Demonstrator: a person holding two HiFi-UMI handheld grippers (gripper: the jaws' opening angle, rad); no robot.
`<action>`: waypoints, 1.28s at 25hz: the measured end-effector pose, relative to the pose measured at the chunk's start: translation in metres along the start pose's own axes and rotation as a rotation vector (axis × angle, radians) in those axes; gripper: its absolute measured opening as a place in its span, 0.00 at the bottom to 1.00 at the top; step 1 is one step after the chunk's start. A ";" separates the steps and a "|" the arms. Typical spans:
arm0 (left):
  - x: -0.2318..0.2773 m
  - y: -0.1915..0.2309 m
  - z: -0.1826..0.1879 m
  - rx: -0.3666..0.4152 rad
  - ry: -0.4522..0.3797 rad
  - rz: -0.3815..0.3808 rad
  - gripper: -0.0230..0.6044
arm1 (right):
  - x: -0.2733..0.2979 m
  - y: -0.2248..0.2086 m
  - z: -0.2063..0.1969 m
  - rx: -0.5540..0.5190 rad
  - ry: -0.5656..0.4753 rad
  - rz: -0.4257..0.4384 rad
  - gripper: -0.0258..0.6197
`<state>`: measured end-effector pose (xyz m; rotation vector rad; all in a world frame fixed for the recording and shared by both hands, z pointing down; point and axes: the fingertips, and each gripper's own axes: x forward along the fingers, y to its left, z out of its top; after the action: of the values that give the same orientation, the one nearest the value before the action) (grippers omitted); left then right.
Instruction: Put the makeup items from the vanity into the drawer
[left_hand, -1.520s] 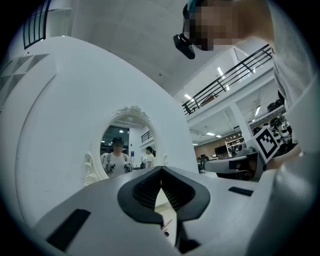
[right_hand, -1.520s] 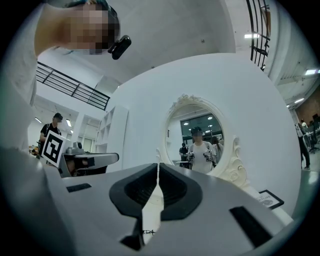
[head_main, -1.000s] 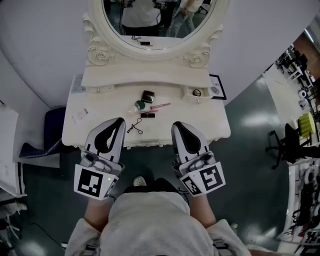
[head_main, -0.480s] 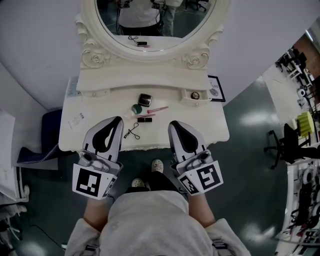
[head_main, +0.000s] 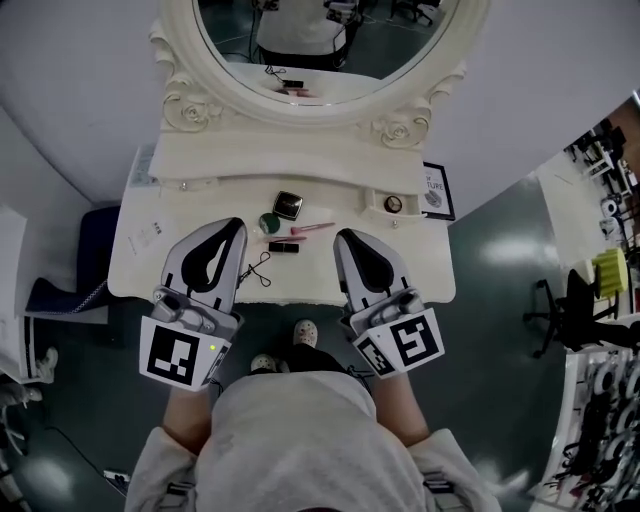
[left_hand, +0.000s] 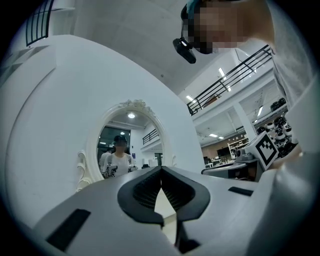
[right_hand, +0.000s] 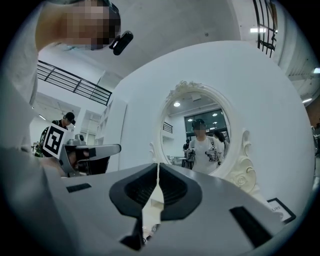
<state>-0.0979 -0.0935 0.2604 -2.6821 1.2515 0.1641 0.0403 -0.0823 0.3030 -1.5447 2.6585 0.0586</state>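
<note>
1. Both pairs of jaws are standing closed and empty. In the left gripper view the left gripper is pressing its dark pads together at the tips. In the right gripper view the right gripper is showing only a thin seam, with no item in it.
2. In the head view the two grippers are pointing side by side at the vanity, their tips hanging over the front part of its tabletop.
3. The makeup items are all lying on the tabletop, between and just beyond the two tips.
   - A dark square compact is sitting farthest back.
   - A green round pot is sitting just beside the compact.
   - A pink pencil is lying across the middle.
   - A dark lipstick is lying just in front of the pencil.
   - A thin black wire clip is lying nearest the front edge.
4. Over the last second the person has been moving in. The tips, which were hanging close to the front edge, are now reaching about level with the lipstick. The items themselves are keeping their places, and the jaws are staying shut.
5. I am reading this as the approach: nothing is being gripped yet, so every item is still waiting to be moved. Either pair of jaws will need to open before taking anything, and the lipstick and clip are looking like the nearest picks.
6. A small drawer on the right of the raised shelf appears to be standing open with a round jar inside. It is probably the destination, though I cannot be sure.
</note>
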 end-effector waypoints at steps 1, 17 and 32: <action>0.003 0.001 0.000 -0.001 -0.001 0.011 0.06 | 0.004 -0.003 -0.004 -0.002 0.012 0.011 0.08; 0.010 0.016 -0.039 0.020 0.141 0.160 0.06 | 0.055 -0.012 -0.105 0.009 0.286 0.299 0.08; -0.006 0.030 -0.049 0.032 0.215 0.326 0.06 | 0.067 0.012 -0.216 -0.168 0.579 0.618 0.08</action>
<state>-0.1236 -0.1175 0.3058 -2.5024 1.7342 -0.1052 -0.0111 -0.1486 0.5133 -0.7794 3.5778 -0.1644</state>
